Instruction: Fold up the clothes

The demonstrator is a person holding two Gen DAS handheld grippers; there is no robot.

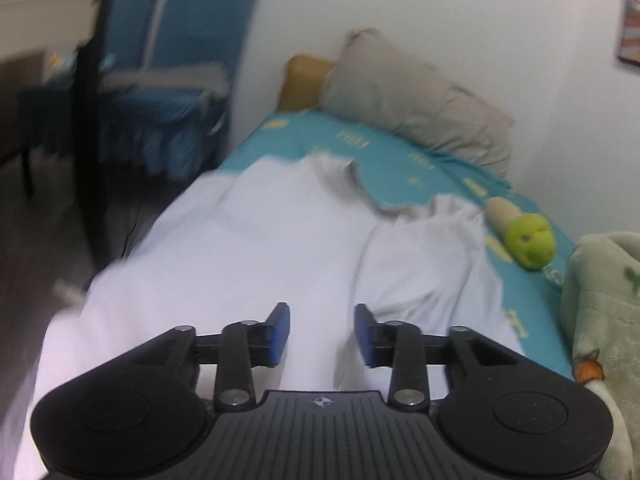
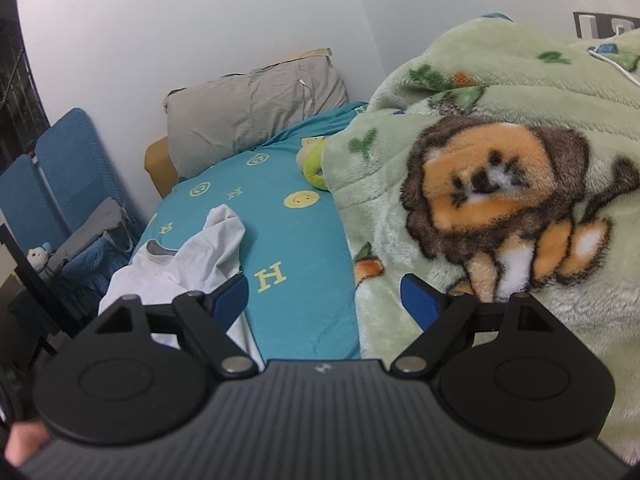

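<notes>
A white T-shirt [image 1: 260, 240] lies spread on the teal bed sheet [image 1: 400, 160], its neck end away from me and one sleeve bunched at the right. My left gripper [image 1: 322, 332] hovers over the shirt's near part, open and empty. In the right wrist view the shirt [image 2: 188, 256] lies at the left, its grey-lined collar showing. My right gripper [image 2: 324, 300] is open and empty, above the sheet [image 2: 296, 248] between the shirt and a blanket.
A green fleece lion blanket [image 2: 500, 184] is heaped on the bed's right side. A grey pillow [image 1: 420, 100] and a green plush toy [image 1: 528, 240] lie by the wall. A blue-covered chair [image 1: 168, 72] stands left of the bed.
</notes>
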